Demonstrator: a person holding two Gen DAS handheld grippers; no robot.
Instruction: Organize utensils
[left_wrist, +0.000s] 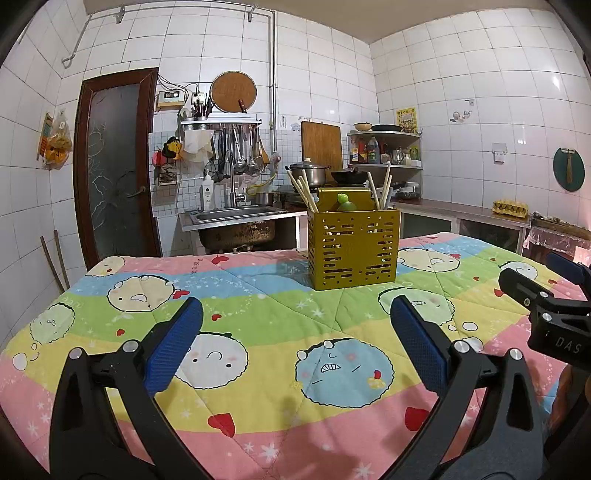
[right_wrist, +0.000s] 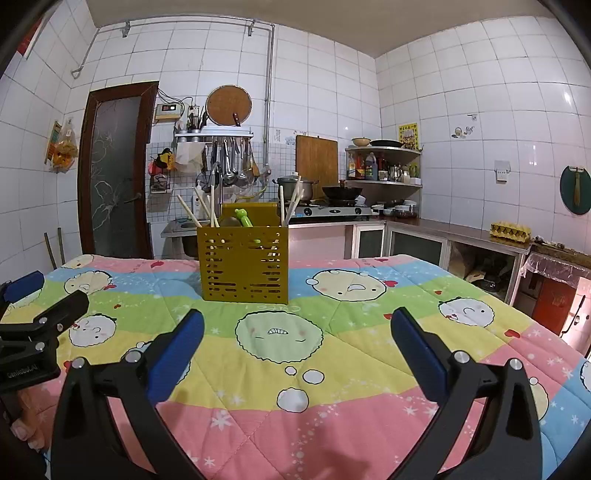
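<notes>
1. Hovering low over a cartoon-print quilt (left_wrist: 258, 402) that covers the table, the left gripper (left_wrist: 295, 317) has its blue-padded fingers spread wide with nothing between them.
2. Standing upright on the quilt ahead of both grippers, well apart from their fingertips, a yellow perforated utensil caddy (left_wrist: 352, 249) holds pale wooden chopsticks (left_wrist: 304, 194) leaning out of its left and right compartments, and a green frog-topped utensil (right_wrist: 243, 218) in the middle.
3. Pointing the same way just beside its partner, the right gripper (right_wrist: 297, 321) is likewise wide apart and carries nothing; its black frame and blue pad show at the right edge of the left wrist view.
4. Behind the table, a steel sink (left_wrist: 236, 214), hanging ladles (left_wrist: 240, 155), a lidded pot (right_wrist: 295, 186) and a wok (right_wrist: 341, 192) line the white-tiled kitchen wall.
</notes>
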